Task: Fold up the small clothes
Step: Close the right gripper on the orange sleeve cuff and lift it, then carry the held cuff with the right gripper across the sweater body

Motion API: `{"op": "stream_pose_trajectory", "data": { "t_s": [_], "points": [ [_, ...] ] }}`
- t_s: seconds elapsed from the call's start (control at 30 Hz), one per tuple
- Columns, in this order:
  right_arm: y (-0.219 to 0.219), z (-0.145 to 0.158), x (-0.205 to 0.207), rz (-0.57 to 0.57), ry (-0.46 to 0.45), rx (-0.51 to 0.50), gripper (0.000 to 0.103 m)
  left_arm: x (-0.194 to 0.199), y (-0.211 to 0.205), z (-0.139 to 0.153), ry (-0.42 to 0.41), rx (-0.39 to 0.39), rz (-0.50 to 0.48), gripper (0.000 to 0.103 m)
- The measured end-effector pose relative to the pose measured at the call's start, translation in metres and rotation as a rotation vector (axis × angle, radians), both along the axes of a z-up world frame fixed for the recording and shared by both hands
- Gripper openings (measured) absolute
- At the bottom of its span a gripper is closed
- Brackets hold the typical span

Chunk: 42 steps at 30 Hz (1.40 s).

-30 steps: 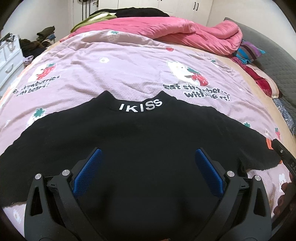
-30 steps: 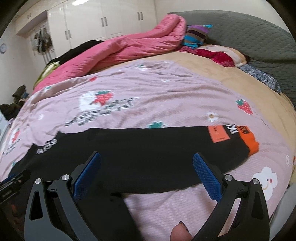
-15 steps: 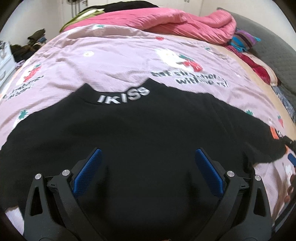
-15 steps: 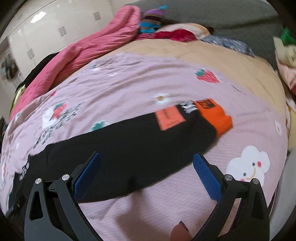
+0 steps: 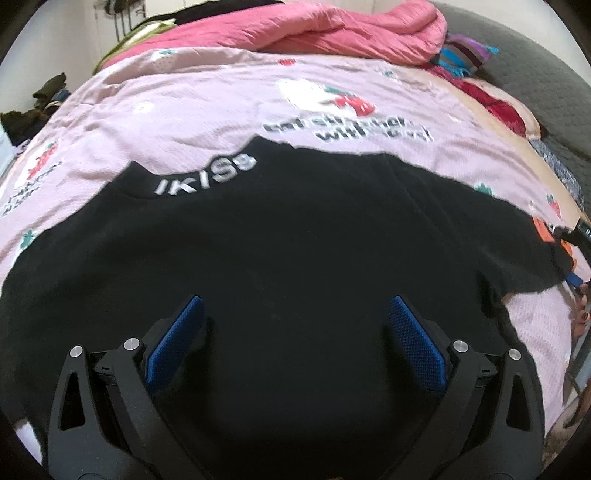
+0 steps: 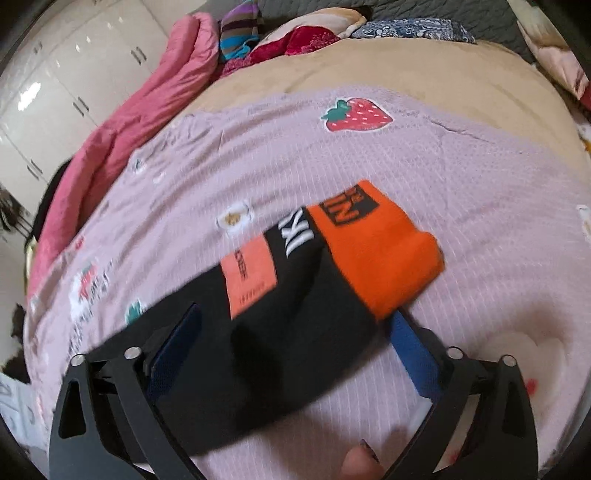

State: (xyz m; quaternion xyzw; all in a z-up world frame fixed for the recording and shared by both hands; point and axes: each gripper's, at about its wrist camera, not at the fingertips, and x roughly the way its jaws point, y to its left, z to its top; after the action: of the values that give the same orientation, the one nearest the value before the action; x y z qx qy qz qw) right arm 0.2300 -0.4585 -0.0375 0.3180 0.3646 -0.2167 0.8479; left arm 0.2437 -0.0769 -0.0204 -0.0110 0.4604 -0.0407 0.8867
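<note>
Left wrist view: left tongs [image 5: 293, 334] spread wide, blue pads [image 5: 176, 338] well apart, nothing between them; they hang over the middle of the black sweater [image 5: 295, 258], which lies flat on the pink bedspread [image 5: 207, 107] of the bed. Collar at the far edge reads "IKISS" [image 5: 205, 176] in white. Bedspread print past the collar: a white cat with a strawberry and blurred dark lettering, not fully legible. Rumpled pink quilt [image 5: 332, 26] at the far side; striped cloth [image 5: 465, 55] far right. Right tongs [image 5: 576, 236] just show at the right edge by the sleeve end. Right wrist view: right tongs [image 6: 295, 339] wide open, straddling the black sleeve [image 6: 266, 354], gripping nothing. Orange cuff [image 6: 380, 258] lies just beyond the right pad, with a black label whose letters are too blurred to read. White "IK" lettering [image 6: 297, 232] next to it; an orange patch [image 6: 251, 280] with small dark print, illegible. Strawberry print [image 6: 356, 114] on the bedspread farther off. White wardrobe doors [image 6: 74, 74] at far left.
</note>
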Motion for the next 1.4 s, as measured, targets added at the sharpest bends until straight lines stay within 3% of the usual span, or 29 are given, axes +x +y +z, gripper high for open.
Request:
{"op": "stream_pose_trajectory", "data": {
  "t_s": [0.07,0.17,0.43,0.6,0.97,1.3,1.4],
  "points": [
    [-0.005,-0.001,-0.003,-0.025,-0.038,0.007,0.047,-0.001,0.006,0.007,-0.017,-0.021,0.013,0.094],
    [-0.006,0.005,-0.011,-0.012,-0.123,0.036,0.015,-0.002,0.016,0.015,-0.033,-0.045,0.032,0.094],
    [0.04,0.047,-0.024,0.149,-0.34,0.024,0.013,-0.002,0.05,0.035,-0.061,-0.092,0.107,0.094],
    [0.091,0.072,-0.024,0.284,-0.395,-0.025,0.012,-0.009,0.069,0.045,-0.075,-0.136,0.131,0.094],
    [0.209,0.09,-0.02,0.585,-0.415,-0.101,0.012,-0.022,0.108,0.051,-0.069,-0.283,0.156,0.094],
    [0.295,0.077,-0.021,0.787,-0.366,-0.184,0.012,-0.03,0.142,0.033,0.018,-0.471,0.18,0.094],
    [0.318,0.073,-0.021,0.842,-0.355,-0.226,0.012,-0.032,0.15,0.025,0.056,-0.56,0.177,0.094]
  ]
}}
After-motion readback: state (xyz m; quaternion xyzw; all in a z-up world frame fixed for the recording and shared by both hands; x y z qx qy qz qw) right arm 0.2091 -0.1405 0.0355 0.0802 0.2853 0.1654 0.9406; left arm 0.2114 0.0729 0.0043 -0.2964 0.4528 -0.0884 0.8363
